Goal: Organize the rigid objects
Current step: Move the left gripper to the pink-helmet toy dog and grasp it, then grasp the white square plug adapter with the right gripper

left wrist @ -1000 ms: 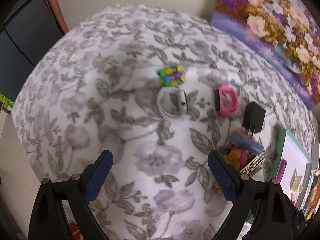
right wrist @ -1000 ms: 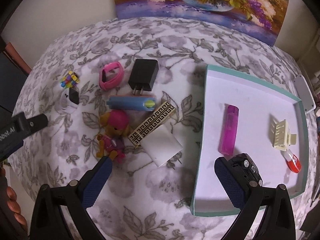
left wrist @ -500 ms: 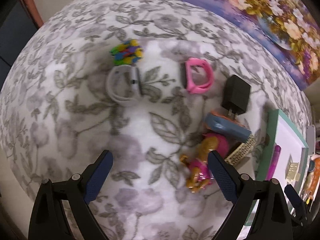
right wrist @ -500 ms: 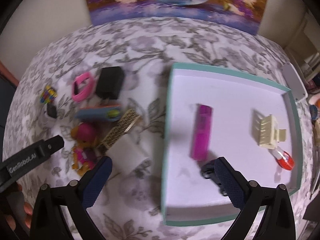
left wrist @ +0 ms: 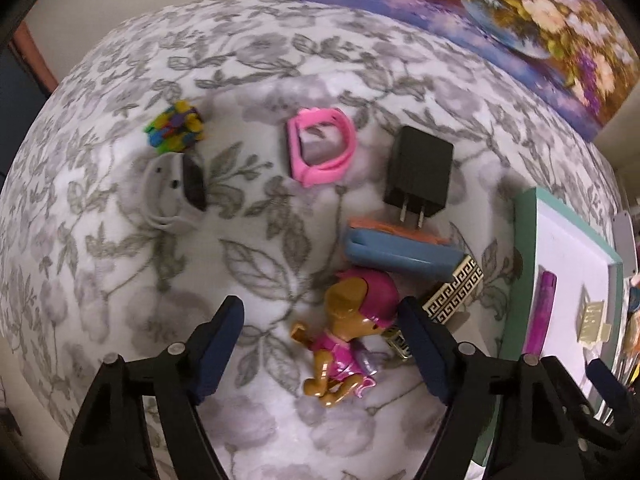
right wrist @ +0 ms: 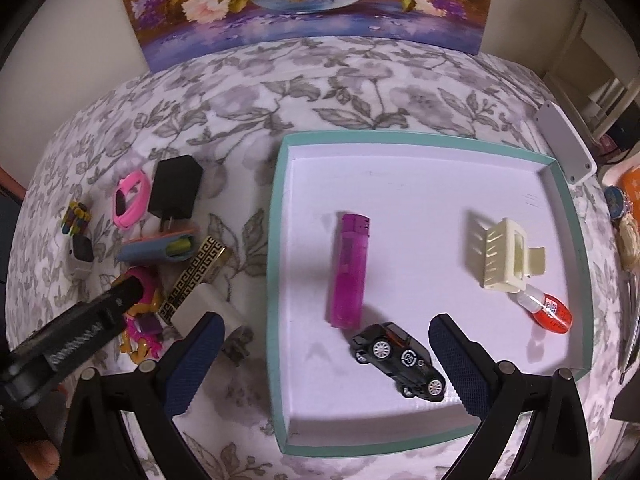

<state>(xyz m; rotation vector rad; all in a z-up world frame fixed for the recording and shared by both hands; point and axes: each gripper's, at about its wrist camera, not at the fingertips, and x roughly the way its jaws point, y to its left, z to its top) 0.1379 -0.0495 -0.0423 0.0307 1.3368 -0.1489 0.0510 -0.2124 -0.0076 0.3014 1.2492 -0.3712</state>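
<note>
Four items are sitting in the tray (right wrist: pixel 280 216); left gripper (left wrist: pixel 320 344), jaws narrowing, is straddling the toy dog (left wrist: pixel 352 328), right gripper (right wrist: pixel 324 360) spread empty.

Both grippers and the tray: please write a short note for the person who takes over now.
Left gripper: open, jaws just narrowing around the toy dog, not gripping yet.
Right gripper: open, empty, above the tray.
Done, in tray: purple lighter, cream hair clip, red bottle, black toy car.
Left, on the cloth: toy dog, pink band, black charger, blue case, patterned box, colourful block, grey watch.
</note>
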